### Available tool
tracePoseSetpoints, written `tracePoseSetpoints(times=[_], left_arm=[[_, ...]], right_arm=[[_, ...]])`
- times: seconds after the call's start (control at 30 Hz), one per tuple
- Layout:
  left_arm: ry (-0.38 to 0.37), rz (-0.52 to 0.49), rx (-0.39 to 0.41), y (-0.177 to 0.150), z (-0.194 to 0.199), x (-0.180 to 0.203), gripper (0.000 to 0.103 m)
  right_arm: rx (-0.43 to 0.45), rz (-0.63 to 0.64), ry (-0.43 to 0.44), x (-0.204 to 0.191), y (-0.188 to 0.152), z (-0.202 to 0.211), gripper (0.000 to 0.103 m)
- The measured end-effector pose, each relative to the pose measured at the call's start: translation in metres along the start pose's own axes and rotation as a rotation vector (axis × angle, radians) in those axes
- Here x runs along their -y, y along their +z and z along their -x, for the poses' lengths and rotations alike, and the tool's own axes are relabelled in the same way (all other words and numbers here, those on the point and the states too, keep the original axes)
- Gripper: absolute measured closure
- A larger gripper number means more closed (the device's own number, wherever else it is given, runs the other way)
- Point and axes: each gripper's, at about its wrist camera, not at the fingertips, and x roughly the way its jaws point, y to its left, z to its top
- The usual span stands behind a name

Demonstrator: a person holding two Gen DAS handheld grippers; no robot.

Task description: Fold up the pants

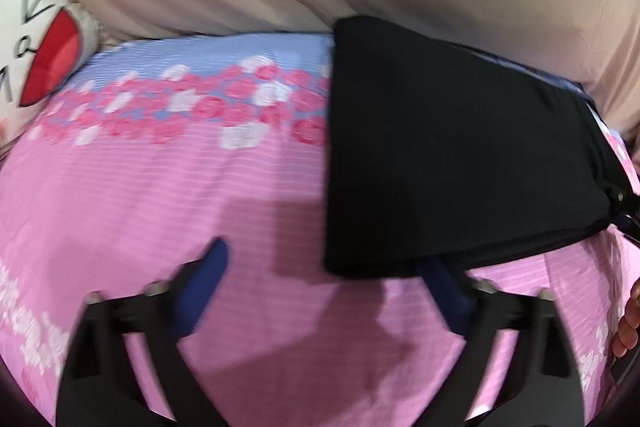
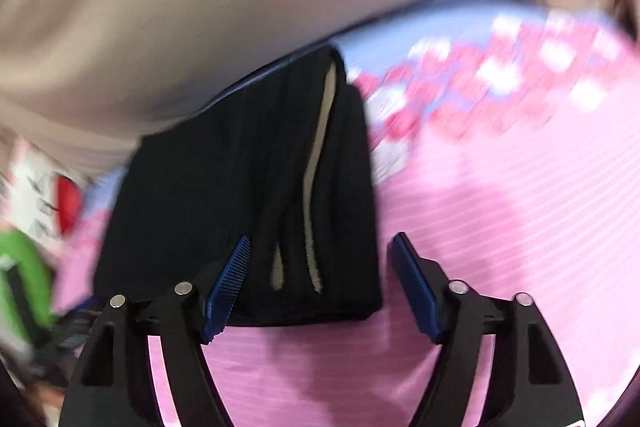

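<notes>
Pants (image 2: 248, 195) lie folded in a black bundle on the pink bed (image 1: 160, 195), and both your left tongs (image 1: 324, 287) and right tongs (image 2: 320, 283) gape wide and empty, so a careless bump could flip the layers open.

Pink striped bedsheet (image 1: 140, 195) with rose band and blue edge, folded black pants (image 1: 460, 155) on it, printed pillow (image 1: 36, 47) at edge
</notes>
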Motion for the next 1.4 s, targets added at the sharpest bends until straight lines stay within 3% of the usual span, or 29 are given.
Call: tracePoseSetpoints(times=[0.03,0.07,0.13,0.2,0.33,0.4,0.5,0.63,0.8,1.0,1.1,1.17,1.27,1.3,1.4], left_arm=[[-0.070,0.006,0.000,0.003,0.000,0.001,0.064],[-0.103,0.009,-0.007,0.005,0.001,0.003,0.075],[-0.097,0.019,0.001,0.010,0.012,0.005,0.086],[-0.115,0.060,0.006,0.010,0.025,0.002,0.089],[-0.159,0.048,0.001,-0.005,0.046,-0.001,0.089],[-0.111,0.033,-0.033,-0.013,0.034,0.004,0.088],[-0.027,-0.021,-0.019,-0.017,0.030,0.016,0.084],[-0.003,-0.021,0.002,-0.012,0.028,0.020,0.077],[-0.014,-0.010,-0.008,-0.001,0.014,0.020,0.083],[-0.009,-0.005,0.022,-0.006,0.034,0.020,0.091],[-0.044,0.011,0.009,-0.011,0.046,0.017,0.091],[-0.041,0.000,-0.013,-0.017,0.044,0.018,0.090],[0.008,-0.027,-0.040,-0.022,0.030,0.023,0.084],[0.026,-0.038,-0.038,-0.023,0.029,0.026,0.082],[0.081,-0.063,-0.012,-0.026,0.036,0.030,0.068]], right_arm=[[0.000,-0.010,0.031,0.003,0.005,-0.001,0.053],[-0.003,-0.013,0.056,0.006,0.007,0.003,0.064],[0.009,0.001,0.068,0.000,0.009,0.013,0.069],[0.025,0.009,0.096,-0.004,0.007,0.030,0.071],[0.009,0.032,0.073,-0.002,-0.009,0.046,0.070],[-0.029,0.035,0.034,0.008,-0.018,0.029,0.063],[-0.024,-0.007,0.081,0.014,-0.012,0.031,0.060],[-0.024,-0.017,0.079,0.016,-0.017,0.030,0.054],[-0.018,-0.007,0.065,0.010,-0.022,0.027,0.052],[-0.010,0.041,0.064,-0.002,-0.017,0.033,0.066],[0.000,0.055,0.084,-0.002,-0.014,0.044,0.066],[-0.020,0.070,0.049,0.001,-0.017,0.039,0.063],[-0.032,0.014,0.032,0.013,-0.018,0.032,0.049],[-0.018,0.011,0.024,0.013,-0.016,0.039,0.049],[0.099,0.073,-0.075,-0.001,-0.017,0.070,0.045]])
